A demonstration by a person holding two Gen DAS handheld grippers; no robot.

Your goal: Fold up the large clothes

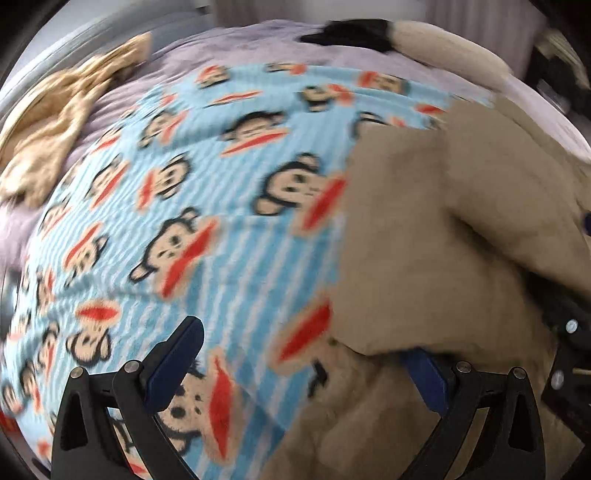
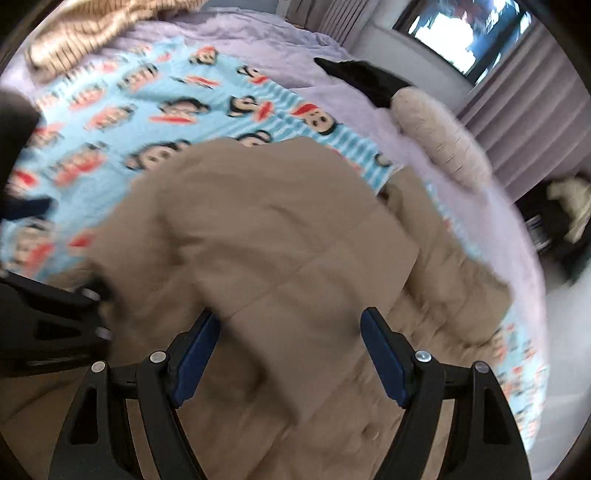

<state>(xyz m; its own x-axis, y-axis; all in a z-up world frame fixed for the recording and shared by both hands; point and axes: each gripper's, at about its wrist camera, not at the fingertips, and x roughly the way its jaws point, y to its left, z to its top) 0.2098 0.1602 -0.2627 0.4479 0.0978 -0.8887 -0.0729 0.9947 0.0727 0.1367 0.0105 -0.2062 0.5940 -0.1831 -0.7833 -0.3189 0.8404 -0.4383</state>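
Right tool point(image 2: 288, 354) sits closest, jaws spread over the coat point(image 2: 280, 236), nothing pinched. A folded flap of the coat lies between the fingers, but the pads clear it on both sides. Left tool point(image 1: 306, 362) is also released, at its widest. One finger point(image 1: 173, 362) hangs over the blanket point(image 1: 192, 206). The other finger point(image 1: 424, 380) is at the coat's edge, its tip partly hidden under a fold.

Layout, big to small:
- bed point(image 2: 280, 48), lilac cover
- blanket, blue with a monkey print, spread across it
- coat, tan and quilted, on the blanket at the near side, partly folded
- a striped tan garment point(image 2: 74, 29) bunched at the far edge
- a cream plush point(image 2: 439, 136) with a black end, far side

Risks, my read:
- Coat is thick and springy. With both tools off it, the flap can spring back open.
- Left tool straddles the coat/blanket boundary. Close there and it likely grabs blanket with the coat, dragging both.
- Blanket is loose on the bed, so pulling the coat can shift the whole stack.
- Both views are badly blurred, so seam and edge positions are uncertain. A grasp could land on one layer only.
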